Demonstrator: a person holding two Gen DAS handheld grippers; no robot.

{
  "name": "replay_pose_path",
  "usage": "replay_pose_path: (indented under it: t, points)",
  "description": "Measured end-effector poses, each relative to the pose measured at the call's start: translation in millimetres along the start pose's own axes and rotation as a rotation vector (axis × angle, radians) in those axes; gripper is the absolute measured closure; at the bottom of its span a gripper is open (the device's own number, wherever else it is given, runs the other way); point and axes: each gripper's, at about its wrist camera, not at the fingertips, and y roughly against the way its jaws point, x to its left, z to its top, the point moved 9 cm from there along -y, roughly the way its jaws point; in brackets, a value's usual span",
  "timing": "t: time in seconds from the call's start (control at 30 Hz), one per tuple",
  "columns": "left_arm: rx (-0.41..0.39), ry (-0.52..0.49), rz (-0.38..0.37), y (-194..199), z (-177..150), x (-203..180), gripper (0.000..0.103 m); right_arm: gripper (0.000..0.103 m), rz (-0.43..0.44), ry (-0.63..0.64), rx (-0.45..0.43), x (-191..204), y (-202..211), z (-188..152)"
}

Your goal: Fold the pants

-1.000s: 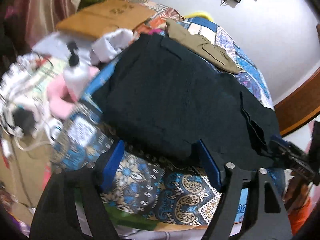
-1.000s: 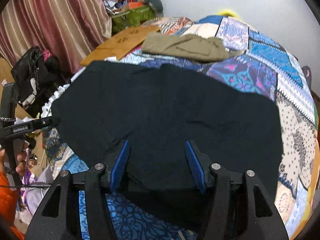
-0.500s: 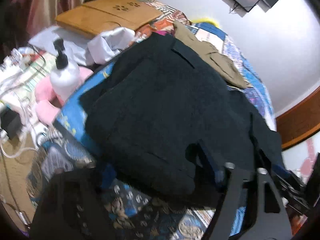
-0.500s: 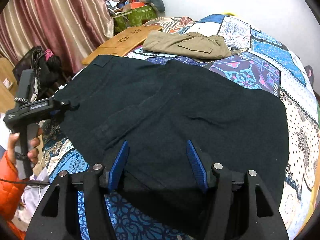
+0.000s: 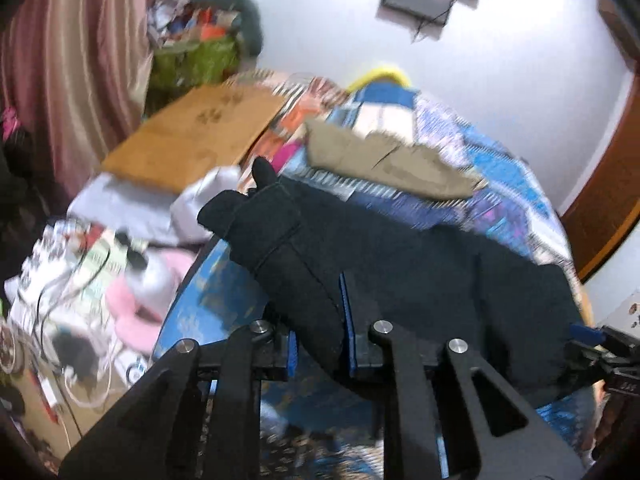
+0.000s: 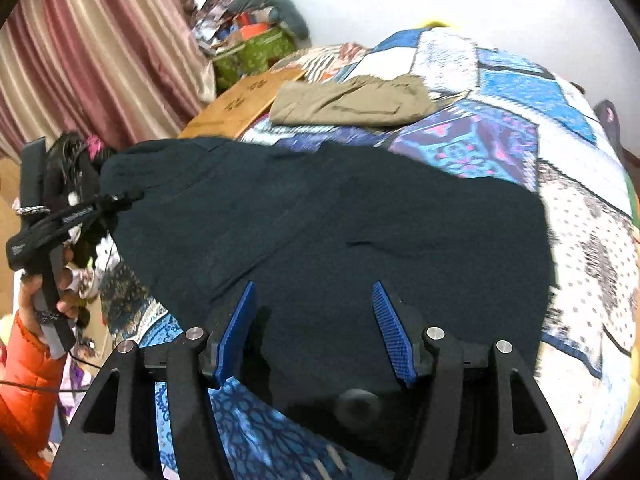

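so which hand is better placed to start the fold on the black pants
Left. The left gripper has a lifted corner of the black pants between its closing jaws, ready to carry over. The right gripper hangs open over flat cloth, gripping nothing.

A: The dark pants [image 6: 340,232] look like matt, soft cloth, the olive garment [image 6: 352,100] near the bed's far edge a smoother weave

B: The quilt [image 6: 520,128] is printed cotton; the board [image 5: 192,136] matt wood; the right hand-held gripper [image 6: 316,328] black plastic, ribbed blue pads, metal pins
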Motion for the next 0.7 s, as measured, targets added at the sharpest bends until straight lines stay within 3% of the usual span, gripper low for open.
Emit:
replay_pose_path:
  t: [0.13,0.37,0.53,0.7]
  points:
    - [-0.072,-0.084,-0.030,20.2,26.1,-36.5,0.085,0.046,-0.051,-0.043,-0.052,-24.7,26.6,1.7]
    - [-0.156,-0.199,-0.152,45.8,57.6,-114.6,0.090,0.046,-0.145,-0.115,-0.096,-71.6,60.7,-11.5]
    - [-0.146,-0.247,-0.240,46.6,62.8,-162.5,0.094,0.046,-0.151,-0.174,-0.058,-93.6,53.7,-33.5]
    - [-0.127,-0.274,-0.204,35.8,59.6,-173.7,0.094,0.046,-0.128,-0.194,-0.055,-94.4,44.4,-45.3]
